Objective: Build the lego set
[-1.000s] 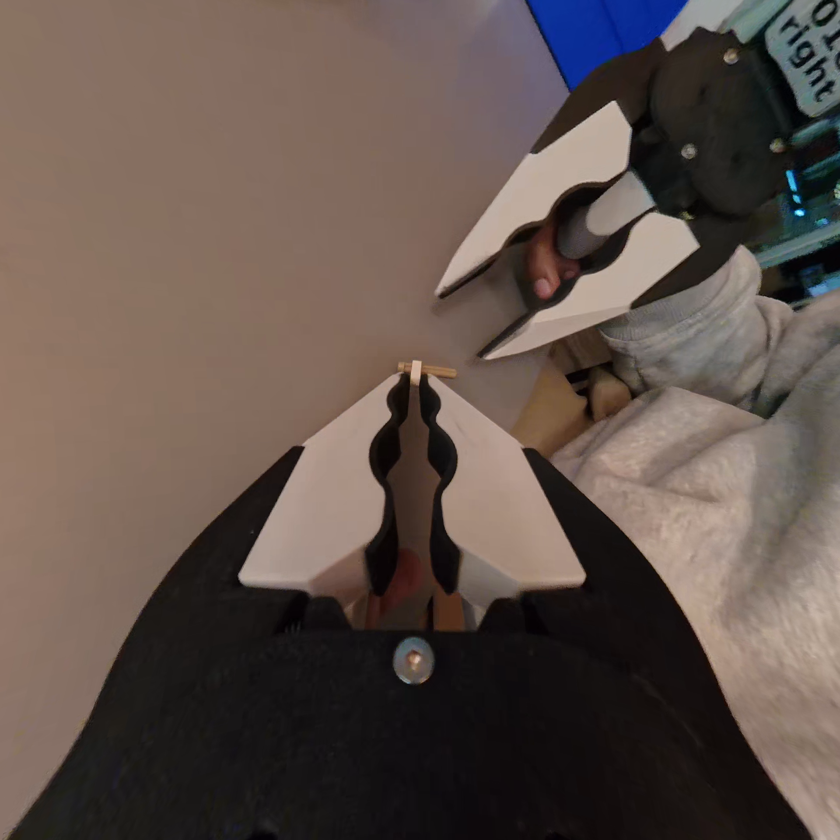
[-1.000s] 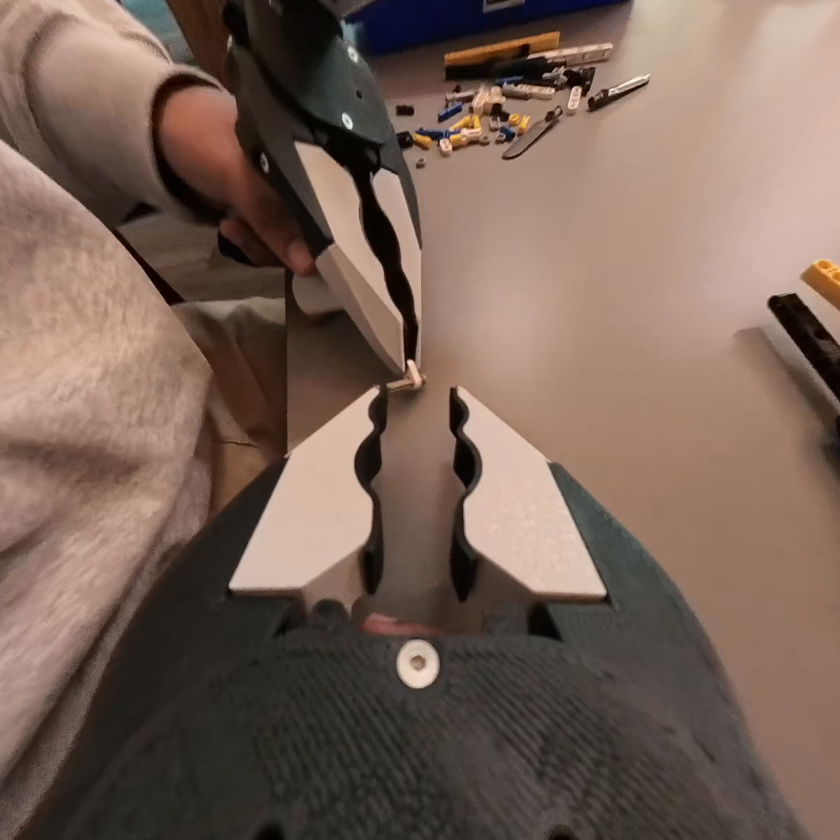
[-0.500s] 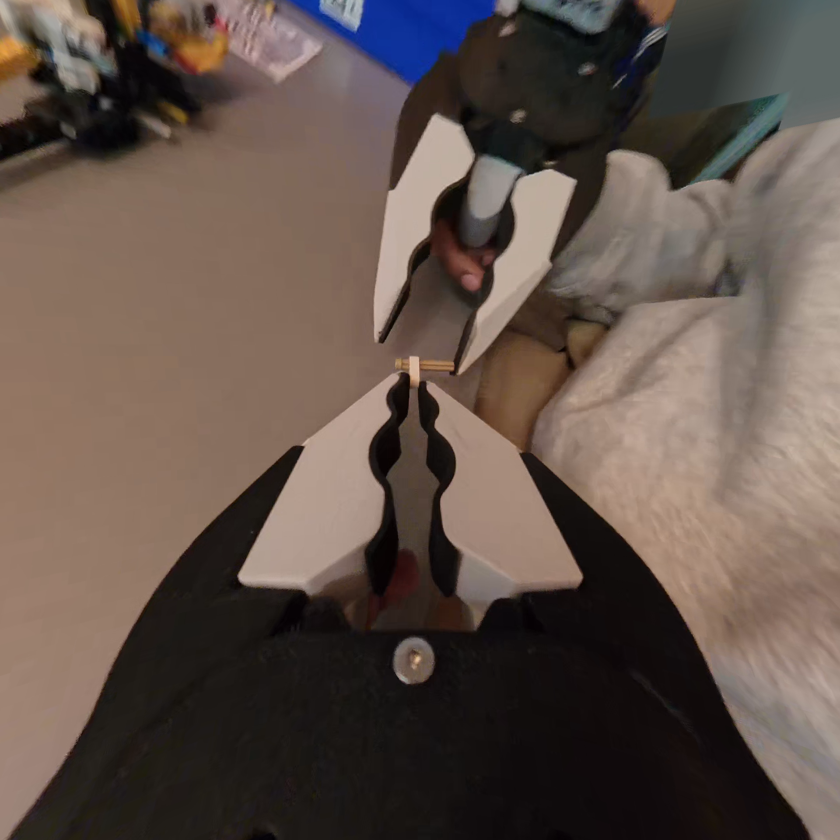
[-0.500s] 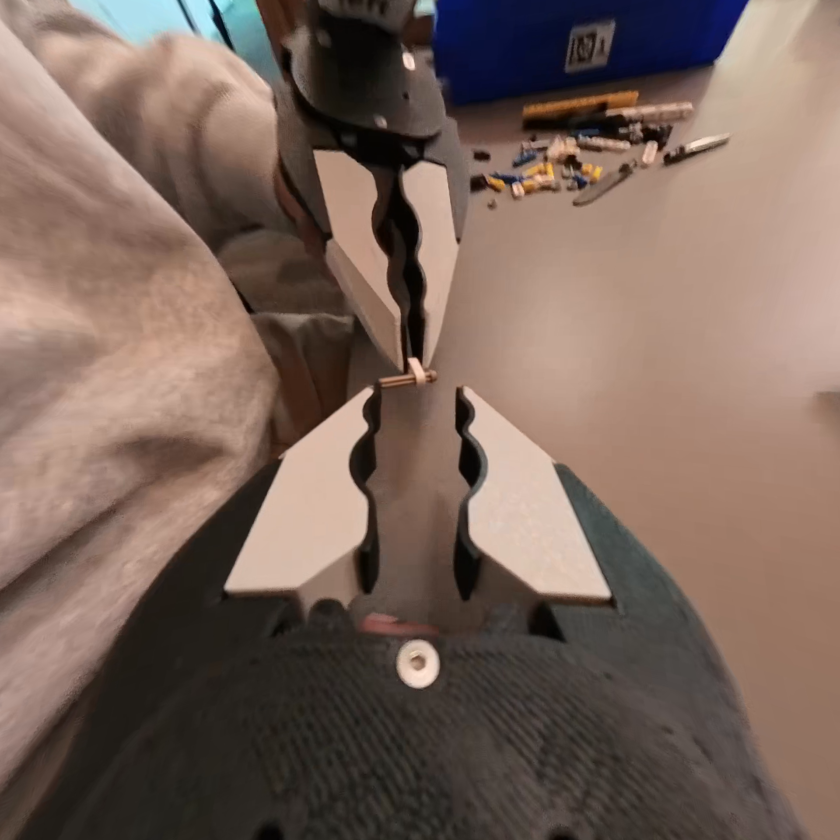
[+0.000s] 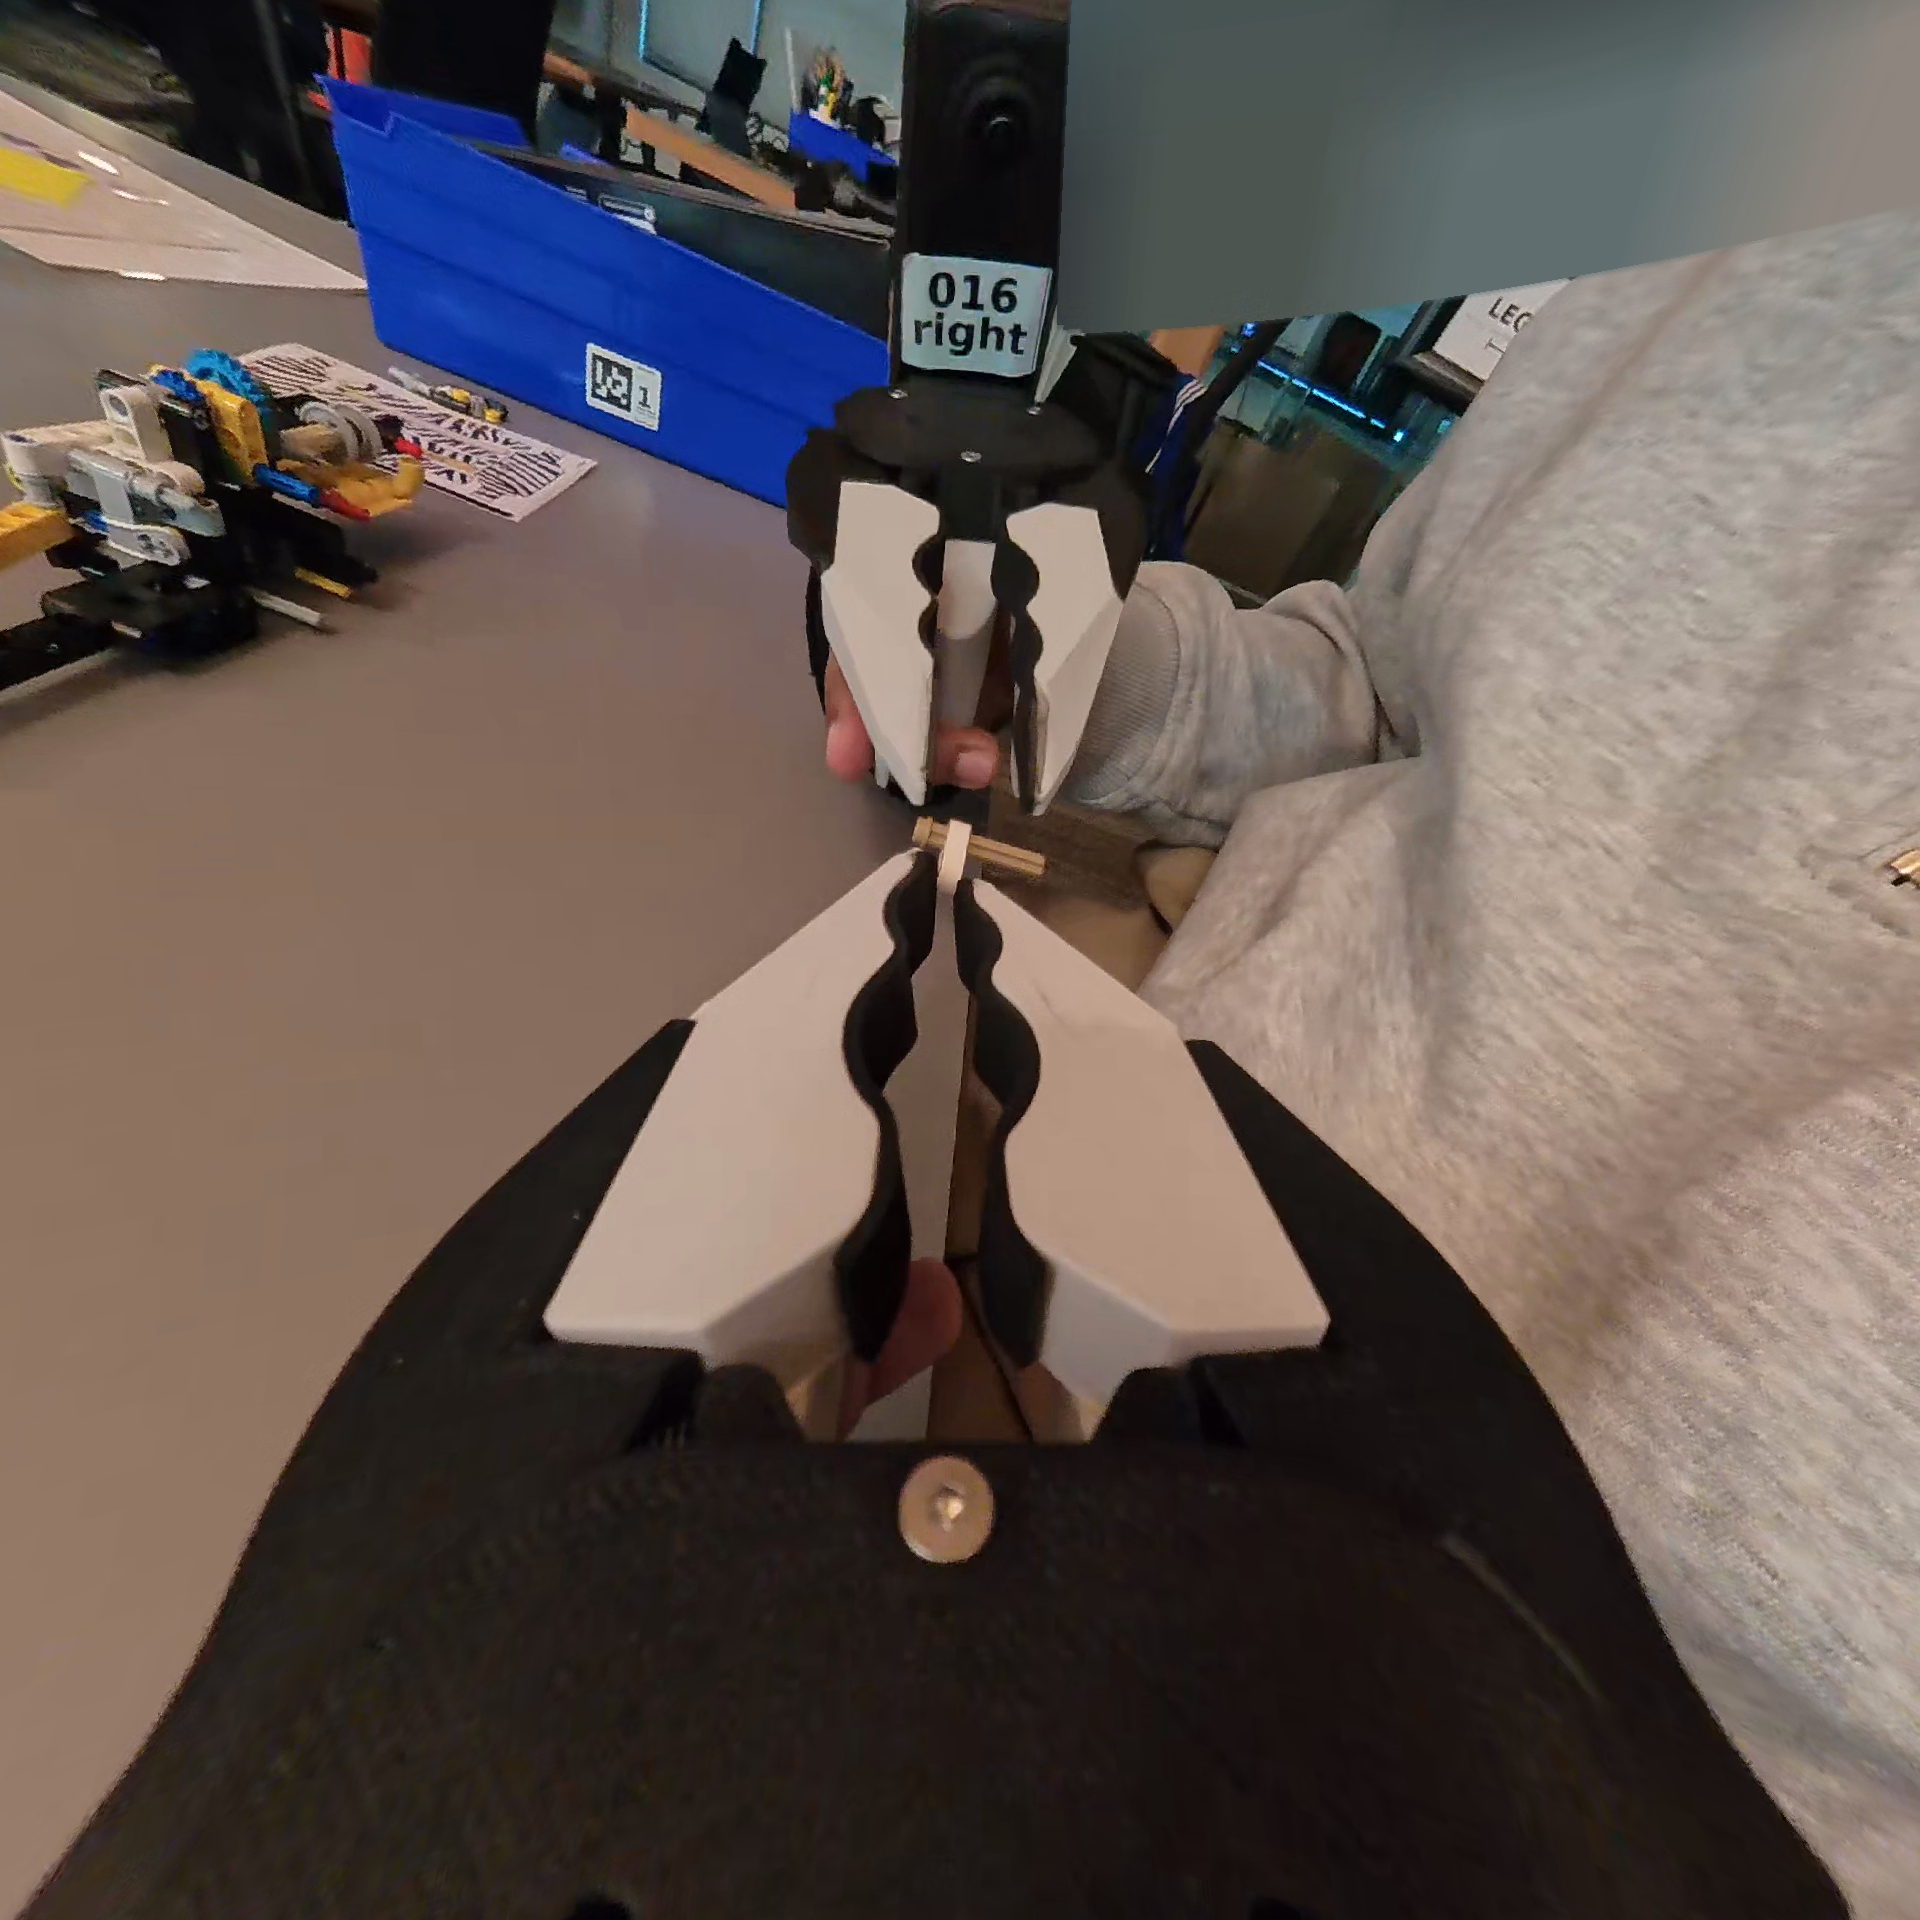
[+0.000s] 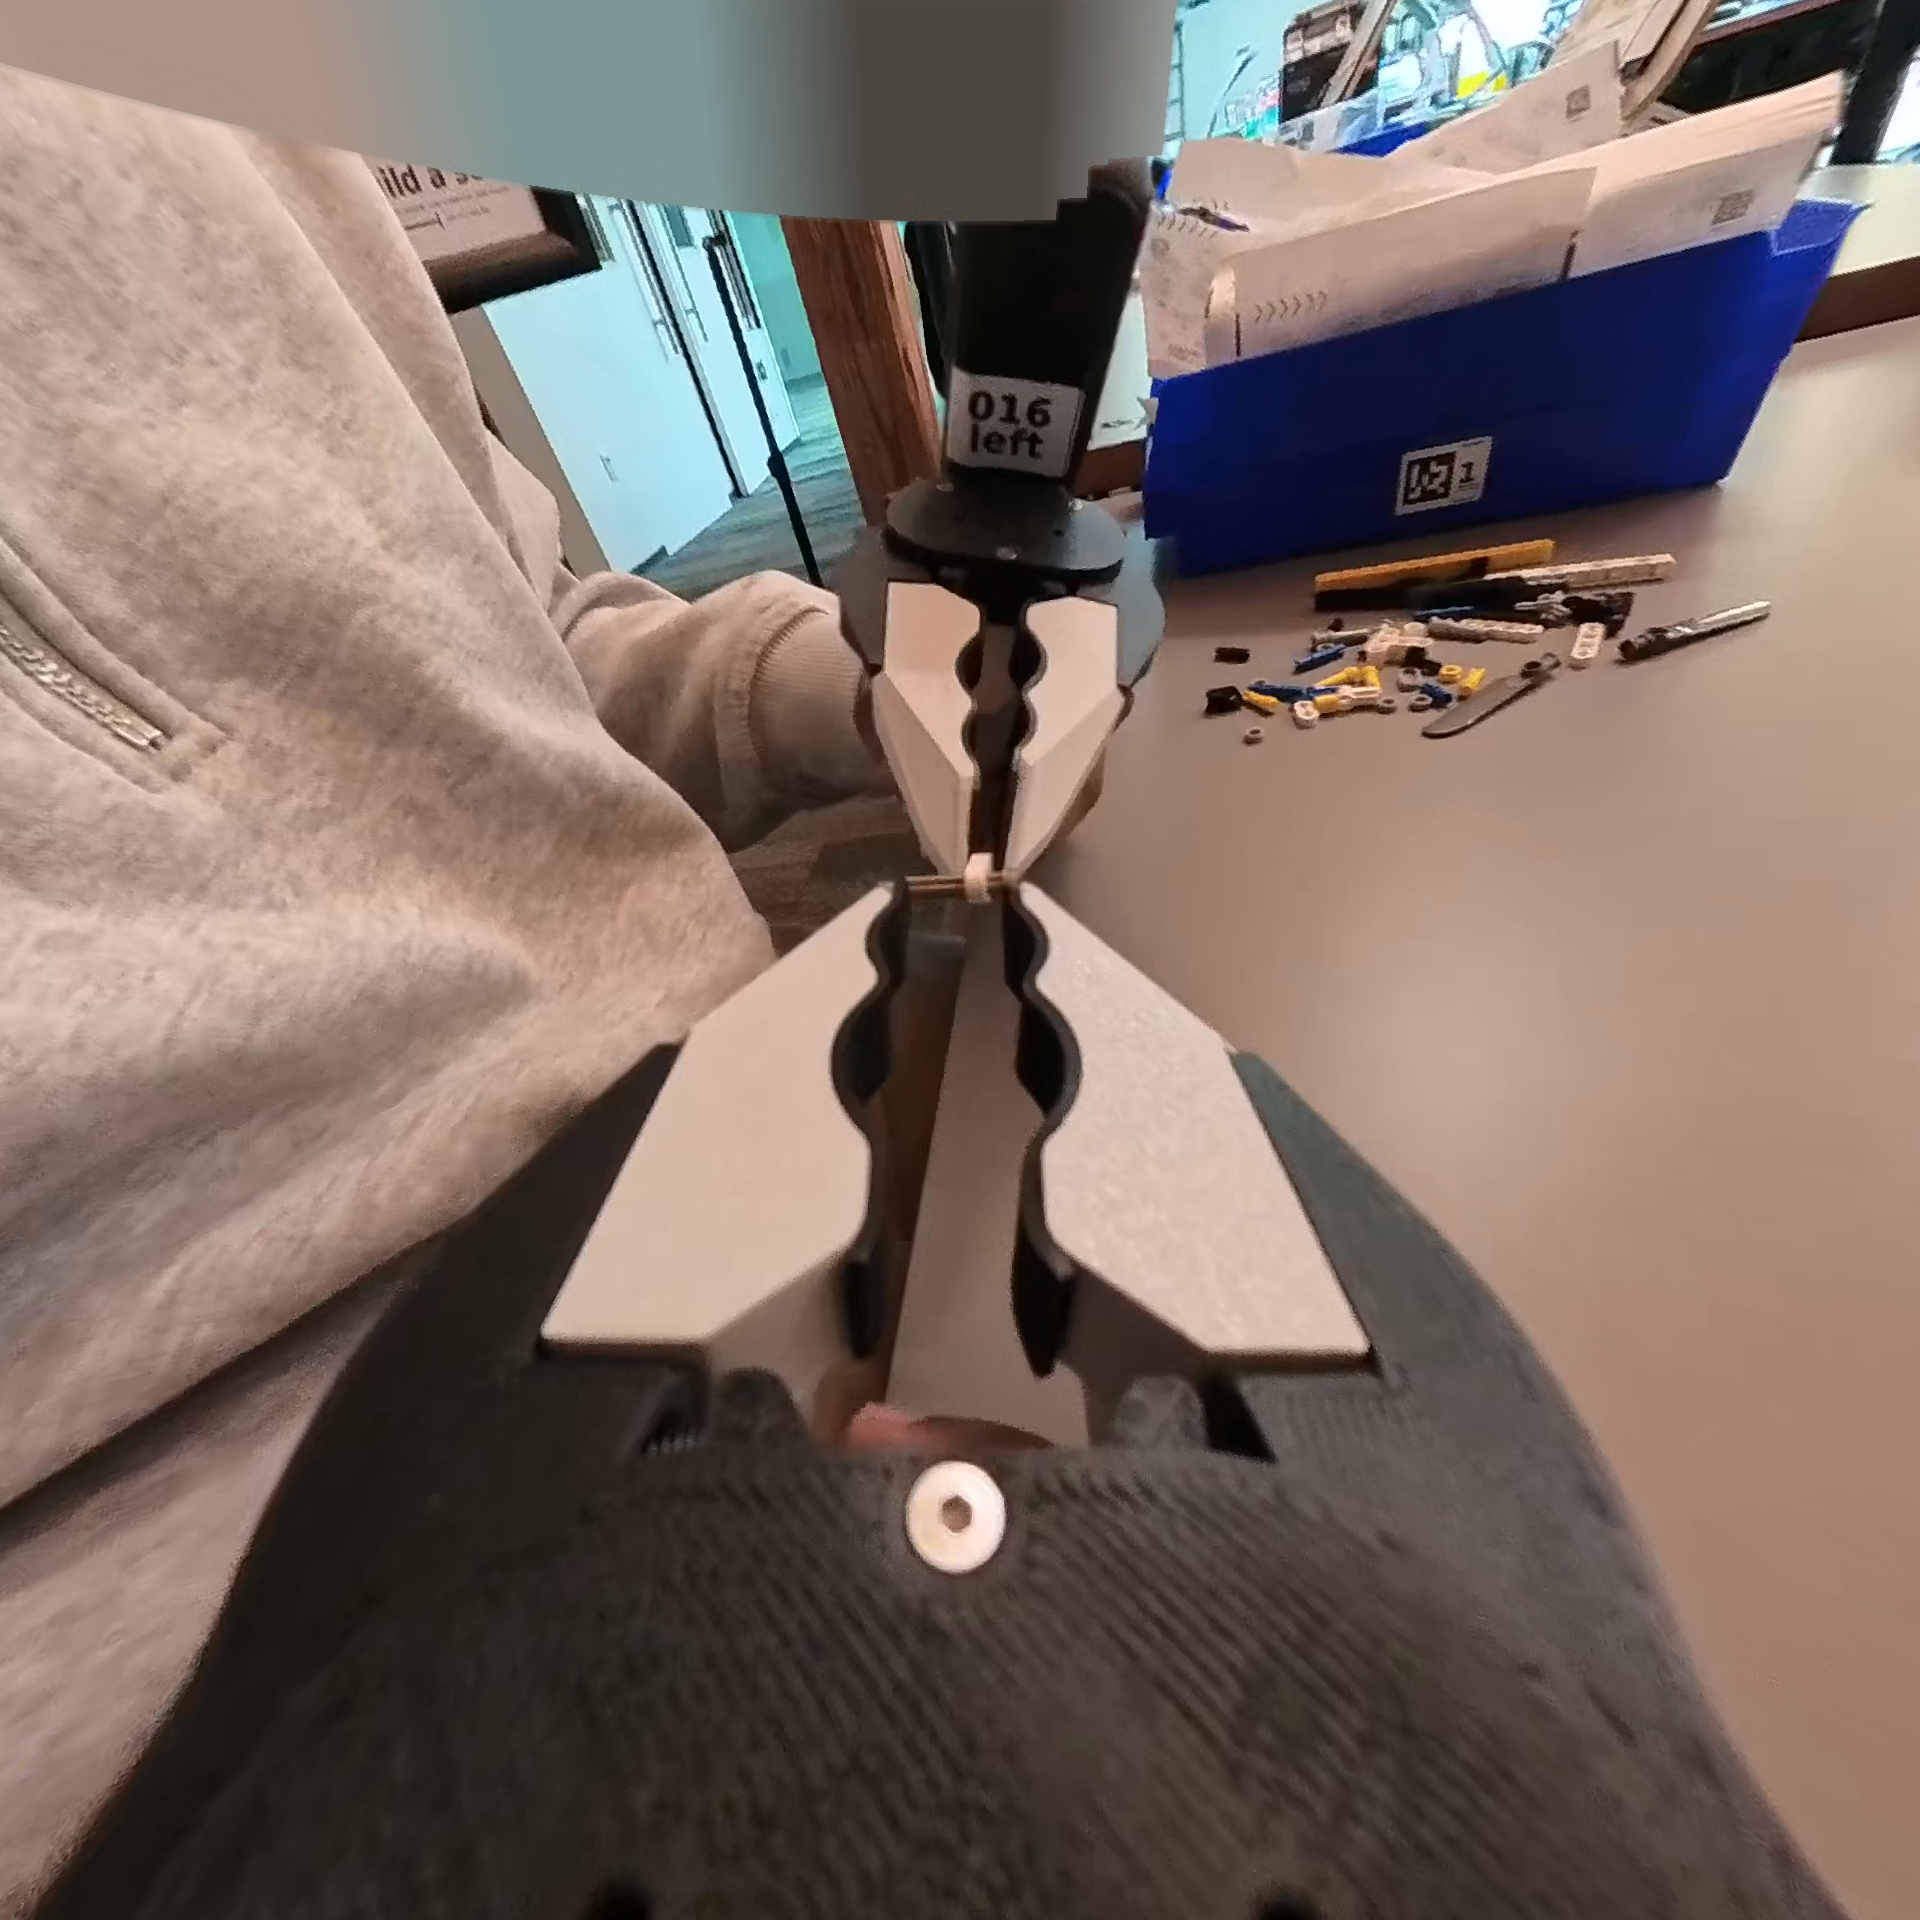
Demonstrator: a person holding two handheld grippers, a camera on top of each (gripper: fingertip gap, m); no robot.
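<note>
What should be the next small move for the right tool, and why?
Probably close the right tool on the tan axle. Its fingers stand open on either side of the axle, which the left tool holds by the white bush.

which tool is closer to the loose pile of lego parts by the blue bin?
Left. The left tool, shut on the tan axle with white bush, sits on the side towards the loose parts pile; the open right tool faces it from farther back.
</note>
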